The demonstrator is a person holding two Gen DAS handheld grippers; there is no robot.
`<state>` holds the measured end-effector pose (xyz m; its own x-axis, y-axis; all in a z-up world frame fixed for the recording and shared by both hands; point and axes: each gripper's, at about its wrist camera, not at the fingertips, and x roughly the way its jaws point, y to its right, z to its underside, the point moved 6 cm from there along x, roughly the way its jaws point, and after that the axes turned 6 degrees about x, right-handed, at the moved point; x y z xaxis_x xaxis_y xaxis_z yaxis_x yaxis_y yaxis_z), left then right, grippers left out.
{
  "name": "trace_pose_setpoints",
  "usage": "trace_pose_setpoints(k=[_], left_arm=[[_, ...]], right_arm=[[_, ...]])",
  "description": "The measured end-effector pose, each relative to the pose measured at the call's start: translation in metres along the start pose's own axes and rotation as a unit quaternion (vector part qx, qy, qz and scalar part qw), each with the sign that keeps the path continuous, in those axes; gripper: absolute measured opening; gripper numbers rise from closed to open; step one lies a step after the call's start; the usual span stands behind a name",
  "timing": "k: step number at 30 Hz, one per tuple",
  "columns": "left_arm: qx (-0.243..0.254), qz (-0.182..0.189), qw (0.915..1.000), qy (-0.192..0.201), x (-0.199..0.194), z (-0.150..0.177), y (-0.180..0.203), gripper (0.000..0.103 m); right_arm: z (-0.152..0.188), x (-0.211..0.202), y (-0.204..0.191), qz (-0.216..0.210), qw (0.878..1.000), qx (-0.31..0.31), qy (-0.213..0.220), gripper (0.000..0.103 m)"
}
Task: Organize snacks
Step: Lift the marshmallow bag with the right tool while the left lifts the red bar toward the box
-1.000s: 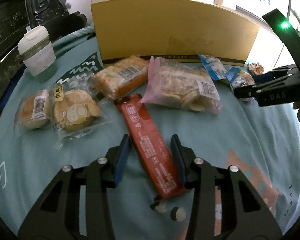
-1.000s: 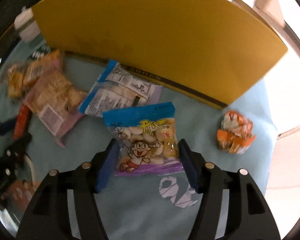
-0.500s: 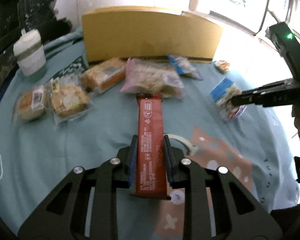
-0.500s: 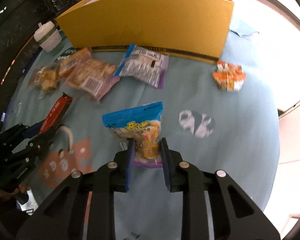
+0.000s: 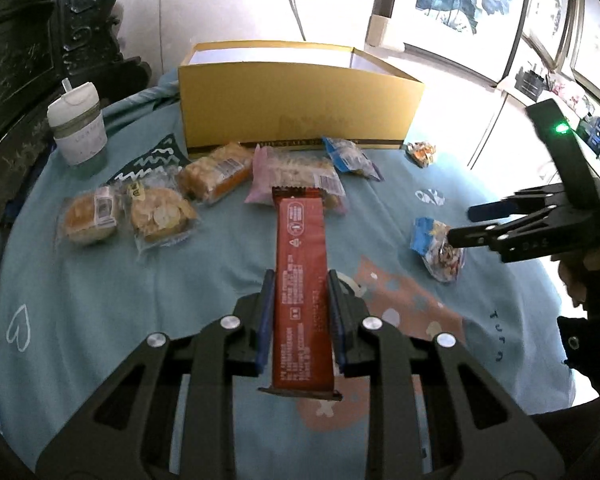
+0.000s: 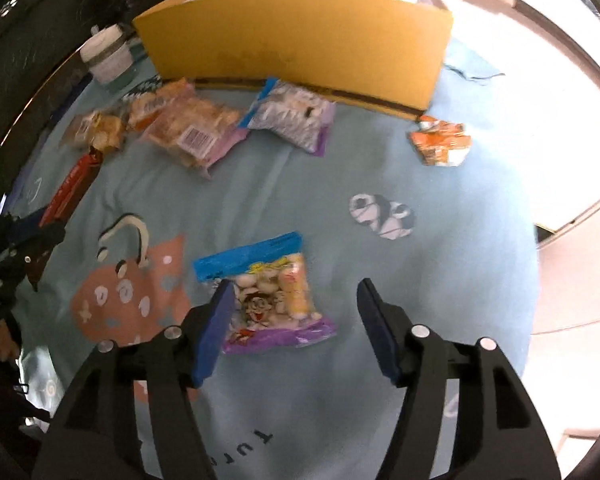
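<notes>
My left gripper point(image 5: 301, 316) is shut on a long red snack bar point(image 5: 302, 280) and holds it level above the teal tablecloth point(image 5: 100, 304). The bar also shows at the left of the right wrist view point(image 6: 70, 188). My right gripper point(image 6: 300, 332) is open and empty. A blue-topped cartoon candy bag point(image 6: 270, 296) lies on the cloth between its jaws, nearer the left jaw. The bag point(image 5: 438, 248) and the right gripper point(image 5: 488, 222) also show in the left wrist view. An open yellow cardboard box point(image 5: 300, 100) stands at the far side of the table.
In front of the box lie two wrapped cakes point(image 5: 90, 216), an orange pastry pack point(image 5: 216, 170), a pink cracker bag point(image 5: 296, 174), a blue-and-purple candy bag point(image 6: 292, 116) and an orange wrapped snack point(image 6: 440, 142). A white lidded cup point(image 5: 76, 124) stands far left.
My left gripper closed on the red bar and lifted it back from the other snacks. My right gripper carried the cartoon bag toward the near side, then opened and let it go onto the cloth.
</notes>
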<state>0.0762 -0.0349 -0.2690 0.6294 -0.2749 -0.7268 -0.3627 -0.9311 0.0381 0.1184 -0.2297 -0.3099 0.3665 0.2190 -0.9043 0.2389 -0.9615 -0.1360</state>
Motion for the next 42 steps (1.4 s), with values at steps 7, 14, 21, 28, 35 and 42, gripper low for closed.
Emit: trace_pose_setpoints(k=[7,14,21,28,35,42], left_arm=[[0.007,-0.002,1.0000,-0.005,-0.007,0.006,0.003,0.024],[0.002,-0.004,1.0000,0.006,-0.014,0.002,-0.001,0.024],[0.000,0.000,0.9999,0.011,-0.017,-0.005,0.003,0.024],[0.021,-0.003,0.9998,0.001,-0.024,0.000,0.007,0.024],[-0.001,-0.021,0.9997,0.010,-0.039,0.000,-0.013,0.024],[0.004,-0.008,0.9988,0.048,-0.055,-0.021,-0.007,0.024]], right_arm=[[0.016,0.023,-0.021,0.030,0.998,-0.054,-0.014,0.053],[0.011,-0.002,-0.006,-0.002,1.000,0.004,-0.005,0.026],[0.011,-0.012,-0.011,-0.036,0.999,-0.001,-0.016,0.035],[0.020,0.022,-0.033,0.016,0.996,-0.065,-0.056,0.065],[0.024,-0.008,-0.056,0.010,0.996,-0.083,-0.021,0.039],[0.006,-0.065,-0.046,-0.052,0.998,-0.008,0.018,0.039]])
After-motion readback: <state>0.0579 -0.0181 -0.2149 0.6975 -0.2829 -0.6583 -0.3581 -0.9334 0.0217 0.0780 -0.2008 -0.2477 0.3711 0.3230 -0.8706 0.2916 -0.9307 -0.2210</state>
